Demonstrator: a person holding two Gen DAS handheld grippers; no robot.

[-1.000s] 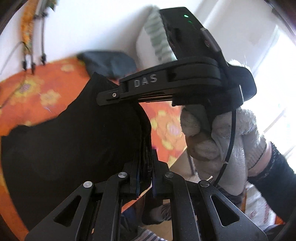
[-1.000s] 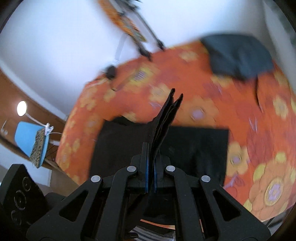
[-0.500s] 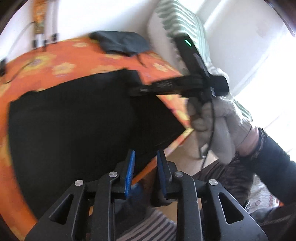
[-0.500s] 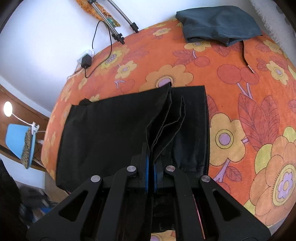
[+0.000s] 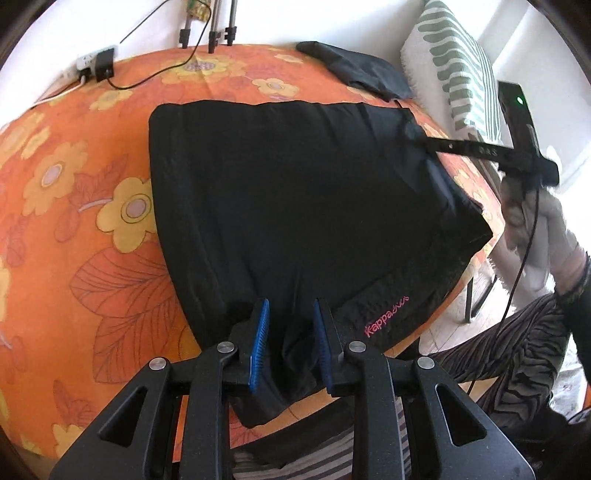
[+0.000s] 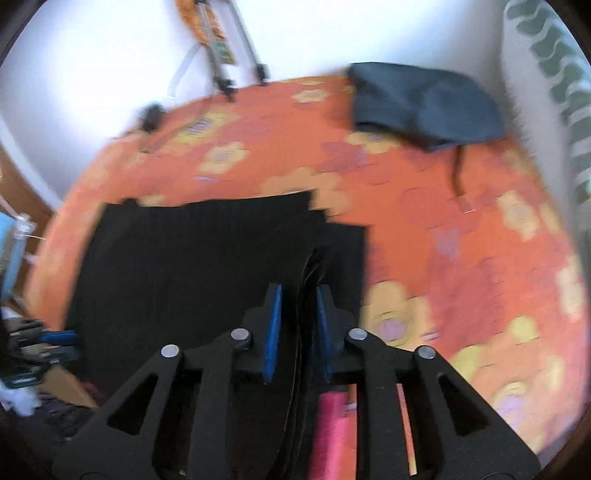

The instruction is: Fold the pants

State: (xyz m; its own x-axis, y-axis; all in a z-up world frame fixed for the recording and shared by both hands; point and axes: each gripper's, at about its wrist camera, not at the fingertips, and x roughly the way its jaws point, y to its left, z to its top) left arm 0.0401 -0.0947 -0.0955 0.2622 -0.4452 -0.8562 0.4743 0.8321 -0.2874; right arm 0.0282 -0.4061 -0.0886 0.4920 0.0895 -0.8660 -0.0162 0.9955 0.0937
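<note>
The black pants (image 5: 295, 206) lie folded flat on the orange flowered table (image 5: 74, 206), with a pink logo (image 5: 386, 315) near the front edge. My left gripper (image 5: 290, 332) is open, its blue pads either side of the pants' front edge, which hangs over the table. My right gripper (image 6: 298, 317) is open too, with the folded edge of the pants (image 6: 207, 258) standing loose between its pads. In the left wrist view the right gripper (image 5: 417, 139) reaches to the pants' far right corner.
A folded dark grey garment (image 5: 362, 70) lies at the back of the table, also in the right wrist view (image 6: 421, 103). A striped cushion (image 5: 454, 62) stands at the right. Tripod legs (image 5: 210, 33) and a cable with a power adapter (image 5: 101, 62) sit at the back.
The lifted pants were laid down flat on the table. Both grippers opened and let go of the fabric; the left one drew back to the front edge.
</note>
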